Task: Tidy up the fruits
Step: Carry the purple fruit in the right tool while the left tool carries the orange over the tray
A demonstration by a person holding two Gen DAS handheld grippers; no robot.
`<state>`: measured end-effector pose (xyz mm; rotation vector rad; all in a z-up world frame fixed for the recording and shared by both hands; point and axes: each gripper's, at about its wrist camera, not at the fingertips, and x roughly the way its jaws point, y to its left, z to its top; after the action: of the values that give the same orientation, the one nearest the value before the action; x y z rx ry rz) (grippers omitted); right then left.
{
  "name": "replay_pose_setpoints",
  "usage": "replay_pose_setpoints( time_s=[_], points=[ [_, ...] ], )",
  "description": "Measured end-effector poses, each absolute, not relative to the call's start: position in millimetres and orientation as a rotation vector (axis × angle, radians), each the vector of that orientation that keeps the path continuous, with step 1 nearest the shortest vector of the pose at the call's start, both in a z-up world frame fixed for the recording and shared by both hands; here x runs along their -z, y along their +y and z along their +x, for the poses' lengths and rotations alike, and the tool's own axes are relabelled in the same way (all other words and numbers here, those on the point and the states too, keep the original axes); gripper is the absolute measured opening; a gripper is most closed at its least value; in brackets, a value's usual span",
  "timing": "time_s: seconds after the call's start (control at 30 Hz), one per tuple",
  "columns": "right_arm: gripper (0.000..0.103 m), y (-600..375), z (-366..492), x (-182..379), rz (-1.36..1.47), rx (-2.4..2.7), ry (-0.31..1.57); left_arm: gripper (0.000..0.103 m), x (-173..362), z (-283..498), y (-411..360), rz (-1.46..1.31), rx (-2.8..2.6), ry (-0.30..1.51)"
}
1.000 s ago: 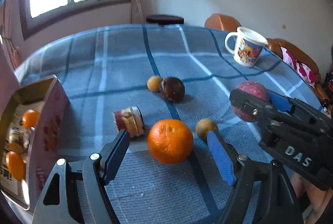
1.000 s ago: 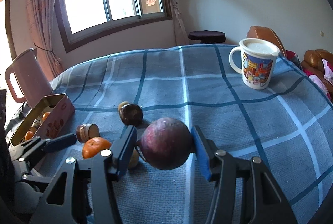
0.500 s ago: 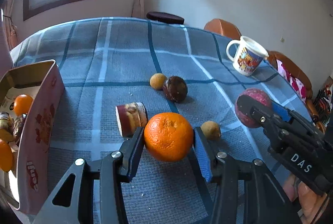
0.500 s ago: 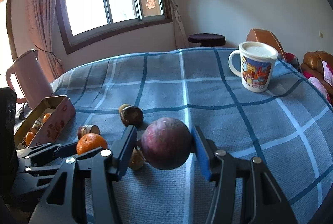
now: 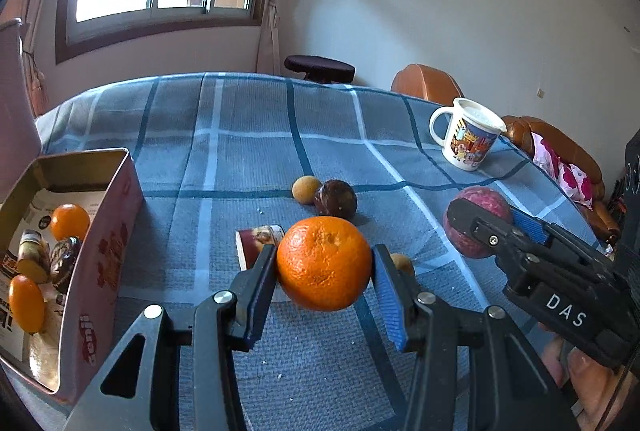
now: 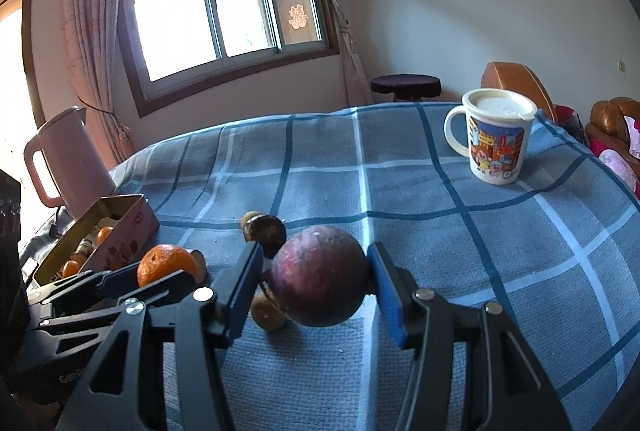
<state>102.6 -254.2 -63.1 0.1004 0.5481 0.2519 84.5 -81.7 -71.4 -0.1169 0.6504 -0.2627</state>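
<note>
Two fruits are gripped at once, the orange (image 5: 324, 263) pinched in my left gripper (image 5: 325, 281) and the purple fruit (image 6: 320, 277) in my right gripper (image 6: 316, 289), both above the tablecloth (image 5: 248, 151), ready for the tin (image 5: 100, 231) at left.

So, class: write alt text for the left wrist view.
The left claw grips an orange above a blue checked tablecloth. A pink tin holding fruit sits at left; the right claw holds a purple fruit at right.

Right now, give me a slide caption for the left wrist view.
Left gripper clamps an orange above the checked tablecloth, pink tin alongside.
</note>
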Motion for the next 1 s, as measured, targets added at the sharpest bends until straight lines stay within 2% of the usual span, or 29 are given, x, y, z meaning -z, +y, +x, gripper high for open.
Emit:
replay_pose_setpoints(
  time_s=[1.0],
  points=[
    [0.057,-252,85,53,0.073,-0.256,0.442,0.049,56,58,-93,-0.027,0.208,0.487]
  ],
)
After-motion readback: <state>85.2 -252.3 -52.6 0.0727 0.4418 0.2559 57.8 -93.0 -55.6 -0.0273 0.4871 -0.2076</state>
